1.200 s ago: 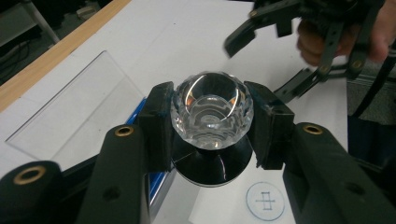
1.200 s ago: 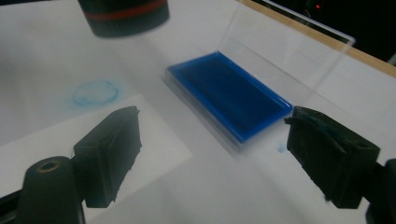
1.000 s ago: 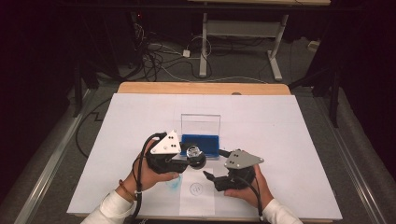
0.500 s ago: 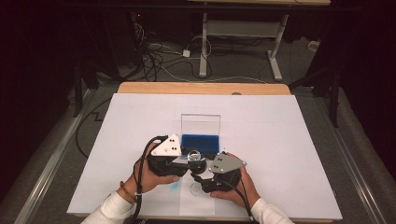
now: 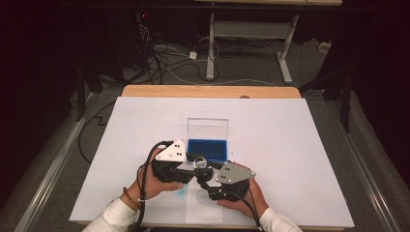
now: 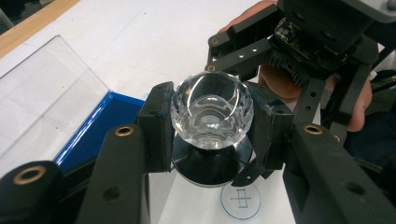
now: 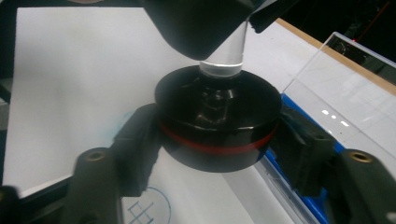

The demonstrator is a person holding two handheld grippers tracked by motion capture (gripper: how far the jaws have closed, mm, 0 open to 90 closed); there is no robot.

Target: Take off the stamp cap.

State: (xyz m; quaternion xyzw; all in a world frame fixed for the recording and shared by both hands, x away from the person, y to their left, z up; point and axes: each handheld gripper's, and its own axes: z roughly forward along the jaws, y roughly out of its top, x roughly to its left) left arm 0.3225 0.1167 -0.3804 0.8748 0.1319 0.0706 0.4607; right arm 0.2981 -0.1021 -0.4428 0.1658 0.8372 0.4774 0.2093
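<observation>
A stamp-like piece with a clear faceted knob (image 6: pixel 212 109) and a round black base (image 7: pixel 217 112) with a red band hangs just above the paper. My left gripper (image 6: pixel 212 130) is shut on the knob, a pad on each side. My right gripper (image 7: pixel 219 140) comes in lower; its jaws have just been closing, and its pads now press on the black base's rim. In the high view both grippers meet at the knob (image 5: pixel 199 163), in front of the blue tray (image 5: pixel 208 149).
The blue tray has a clear lid (image 5: pixel 208 128) standing upright behind it. A printed circle with a cross (image 5: pixel 202 195) lies on the white sheet (image 5: pixel 290 145) under the grippers. The table's wooden edge (image 5: pixel 208 91) runs along the back.
My right gripper has moved left and forward to meet the left one, and its jaws have closed on the black base. My left gripper has kept still with the knob.
</observation>
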